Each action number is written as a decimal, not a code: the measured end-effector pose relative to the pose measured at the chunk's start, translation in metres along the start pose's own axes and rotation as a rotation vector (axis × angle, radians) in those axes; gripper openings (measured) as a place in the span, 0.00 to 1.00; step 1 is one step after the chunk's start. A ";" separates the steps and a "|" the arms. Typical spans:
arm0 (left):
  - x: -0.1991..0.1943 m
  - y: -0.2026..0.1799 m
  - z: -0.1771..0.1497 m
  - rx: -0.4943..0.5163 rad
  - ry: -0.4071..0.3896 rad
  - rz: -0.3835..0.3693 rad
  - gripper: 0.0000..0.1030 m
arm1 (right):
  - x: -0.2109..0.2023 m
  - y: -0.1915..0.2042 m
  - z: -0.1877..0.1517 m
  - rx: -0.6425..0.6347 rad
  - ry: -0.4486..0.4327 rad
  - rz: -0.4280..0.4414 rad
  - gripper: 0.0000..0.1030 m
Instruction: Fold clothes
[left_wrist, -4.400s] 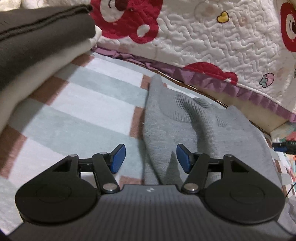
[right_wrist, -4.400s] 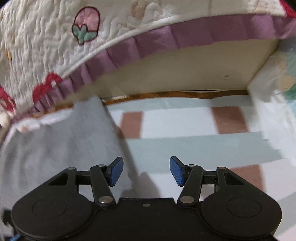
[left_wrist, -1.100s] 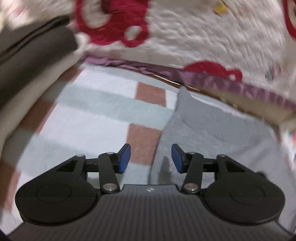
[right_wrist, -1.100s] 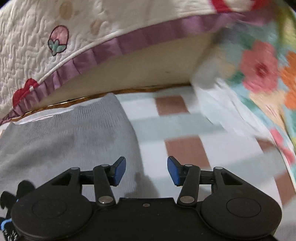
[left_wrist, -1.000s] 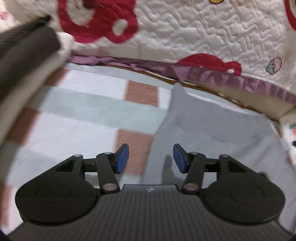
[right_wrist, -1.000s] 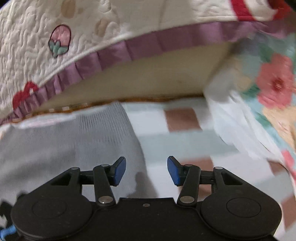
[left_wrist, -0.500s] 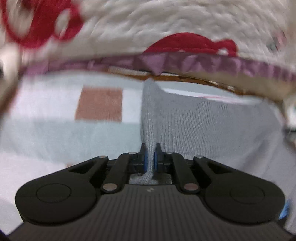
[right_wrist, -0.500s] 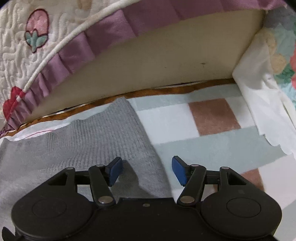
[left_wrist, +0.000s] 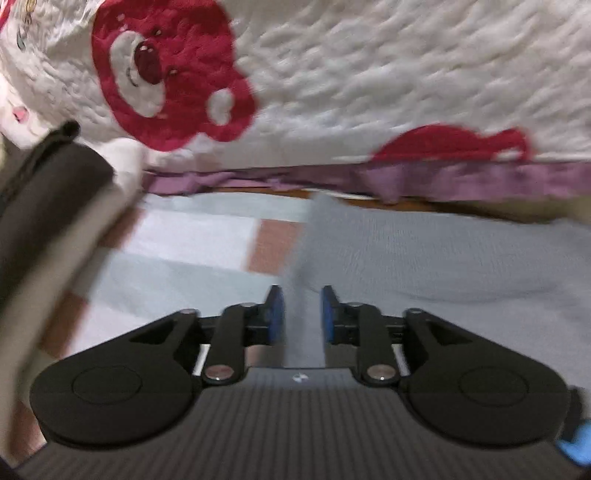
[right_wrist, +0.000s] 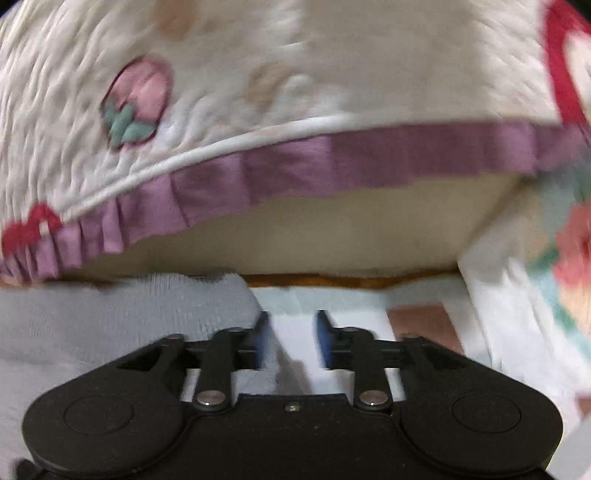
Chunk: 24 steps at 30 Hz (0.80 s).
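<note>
- My left gripper (left_wrist: 302, 314) sits partly apart, the grey sweater's (left_wrist: 424, 254) edge between its pads.
- My right gripper (right_wrist: 290, 339) is apart too, just beside the sweater's corner on the checked blanket (left_wrist: 177, 243).

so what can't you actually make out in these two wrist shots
- Left wrist view: whether the left gripper actually pinches the grey garment; motion blur smears the fabric between the fingers, which stand slightly apart.
- Right wrist view: whether the right gripper touches the garment's edge; blur again.
- Both views: the garment's near part, hidden under the gripper bodies.
- Left wrist view: the dark folded pile, cut off by the left edge.
</note>
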<state>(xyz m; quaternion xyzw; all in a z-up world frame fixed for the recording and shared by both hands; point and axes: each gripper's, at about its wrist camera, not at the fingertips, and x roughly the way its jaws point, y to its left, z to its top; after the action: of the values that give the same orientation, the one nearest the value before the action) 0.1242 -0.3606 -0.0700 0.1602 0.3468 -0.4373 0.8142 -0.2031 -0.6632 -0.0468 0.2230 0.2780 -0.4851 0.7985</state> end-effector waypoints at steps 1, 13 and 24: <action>-0.007 -0.005 -0.006 -0.007 0.016 -0.021 0.46 | -0.008 -0.010 -0.003 0.019 0.006 0.008 0.42; -0.094 -0.095 -0.090 0.050 0.172 -0.241 0.55 | -0.209 -0.143 -0.168 0.293 -0.002 0.156 0.62; -0.170 -0.183 -0.166 0.160 0.073 -0.512 0.61 | -0.294 -0.244 -0.289 0.599 0.003 -0.064 0.62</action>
<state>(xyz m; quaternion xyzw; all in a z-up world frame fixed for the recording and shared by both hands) -0.1606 -0.2683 -0.0596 0.1467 0.3693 -0.6491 0.6487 -0.5985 -0.3960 -0.0894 0.4406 0.1307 -0.5701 0.6810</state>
